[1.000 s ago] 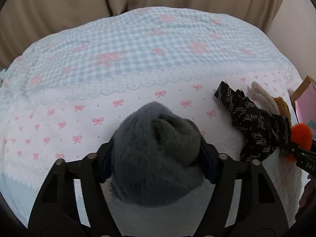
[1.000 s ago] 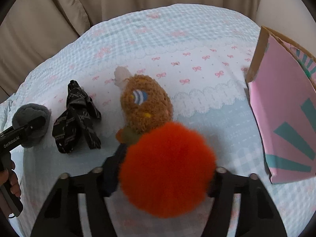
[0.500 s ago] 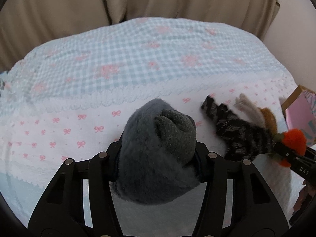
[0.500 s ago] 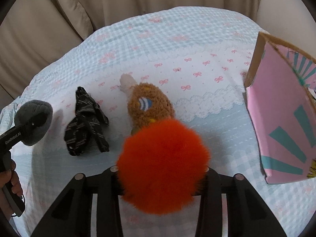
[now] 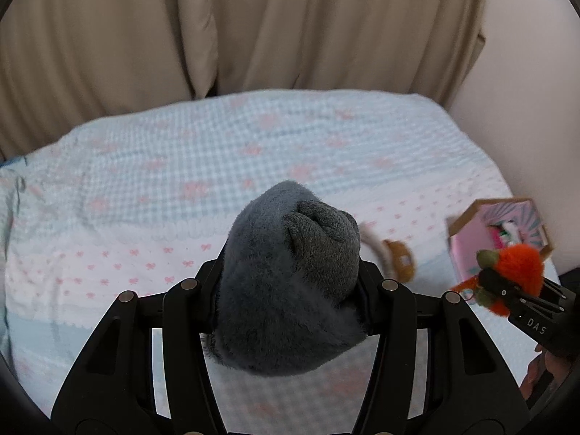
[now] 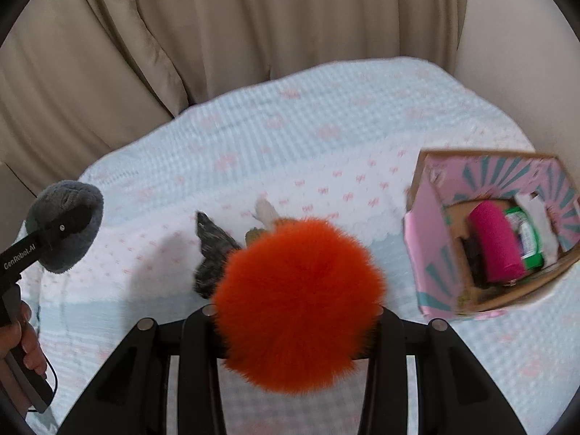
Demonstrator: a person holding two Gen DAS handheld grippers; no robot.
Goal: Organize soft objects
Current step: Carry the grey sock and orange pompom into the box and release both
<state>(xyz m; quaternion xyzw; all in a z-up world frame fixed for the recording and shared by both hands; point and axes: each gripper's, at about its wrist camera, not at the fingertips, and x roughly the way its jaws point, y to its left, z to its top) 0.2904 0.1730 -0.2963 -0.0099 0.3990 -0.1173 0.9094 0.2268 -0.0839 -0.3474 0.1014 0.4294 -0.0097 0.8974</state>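
My left gripper (image 5: 290,290) is shut on a grey fuzzy rolled sock (image 5: 290,282) and holds it above the bed; it also shows in the right wrist view (image 6: 65,232). My right gripper (image 6: 295,322) is shut on an orange fluffy pom-pom toy (image 6: 297,304), seen too in the left wrist view (image 5: 518,264). A brown plush toy (image 5: 400,264) and a black patterned cloth (image 6: 212,257) lie on the bedspread, partly hidden behind the held things. A pink open box (image 6: 427,239) stands at the right.
The box holds a magenta roll (image 6: 496,243) and several other items. The bed has a light blue and white bedspread with pink bows (image 5: 181,181). Beige curtains (image 5: 253,29) hang behind it. A wall is at the right.
Both grippers have risen well above the bed with their objects. The box's open top and contents have come into view on the right.
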